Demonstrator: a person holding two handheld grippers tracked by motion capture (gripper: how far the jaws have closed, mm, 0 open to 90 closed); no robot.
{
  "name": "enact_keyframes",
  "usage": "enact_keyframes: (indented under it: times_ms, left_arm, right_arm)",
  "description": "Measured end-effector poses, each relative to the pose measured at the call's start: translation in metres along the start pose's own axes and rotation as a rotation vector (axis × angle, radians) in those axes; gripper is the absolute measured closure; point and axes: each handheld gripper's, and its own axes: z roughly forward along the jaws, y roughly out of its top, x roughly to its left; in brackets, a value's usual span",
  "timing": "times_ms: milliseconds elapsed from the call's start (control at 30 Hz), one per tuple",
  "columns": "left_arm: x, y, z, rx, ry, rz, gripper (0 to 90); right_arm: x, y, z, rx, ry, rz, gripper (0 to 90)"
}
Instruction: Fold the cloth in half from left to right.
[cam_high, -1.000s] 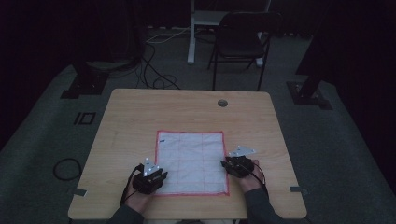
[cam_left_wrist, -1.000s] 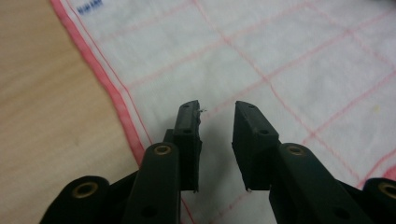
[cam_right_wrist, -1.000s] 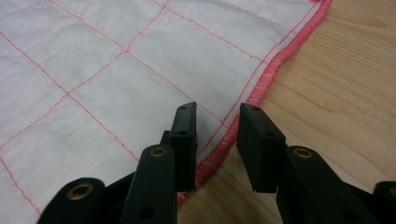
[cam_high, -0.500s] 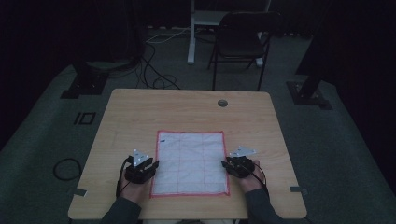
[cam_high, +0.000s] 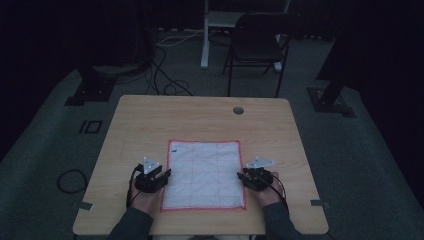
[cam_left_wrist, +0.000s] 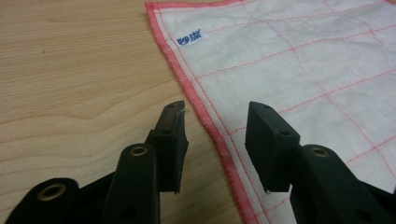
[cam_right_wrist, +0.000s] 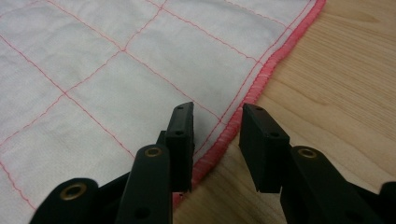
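A white cloth with pink grid lines and a pink hem lies flat at lower centre of the high view, on the wooden table. The left gripper straddles the cloth's left hem — its jaws have just been opening, nothing pinched. The right gripper stands over the right hem, jaws apart — the edge between them, not clamped.

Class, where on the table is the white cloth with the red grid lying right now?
In the high view the cloth lies flat on the table's near half, between the left gripper and the right gripper.
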Motion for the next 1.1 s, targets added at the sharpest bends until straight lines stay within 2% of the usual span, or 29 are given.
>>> enact_keyframes:
  times_ms: [67,333,367,467,800,933,1100]
  left_arm:
    - [-0.002,0.0,0.003,0.004,0.017,0.009,56.5]
    - [-0.006,0.003,0.012,0.027,0.023,0.01,54.9]
    - [-0.008,0.003,0.014,0.042,0.027,0.02,54.7]
    - [-0.011,0.004,0.015,0.047,0.038,0.032,54.4]
    - [-0.016,0.003,0.014,0.049,0.054,0.007,54.0]
    - [-0.019,0.003,0.014,0.054,0.058,0.007,58.6]
    - [-0.015,0.004,0.012,0.056,0.059,-0.014,74.2]
  right_arm:
    - [0.0,0.0,0.0,-0.001,-0.001,0.002,65.2]
    - [0.0,-0.001,0.0,-0.008,0.0,0.007,65.2]
    - [0.0,-0.002,0.0,-0.009,0.001,0.007,65.1]
    - [0.0,-0.002,0.0,-0.01,0.0,0.008,65.2]
    - [0.001,-0.003,-0.001,-0.01,-0.001,0.009,64.8]
    - [0.001,-0.003,-0.001,-0.009,0.0,0.011,64.4]
    - [0.001,-0.003,-0.002,-0.013,0.0,0.015,62.8]
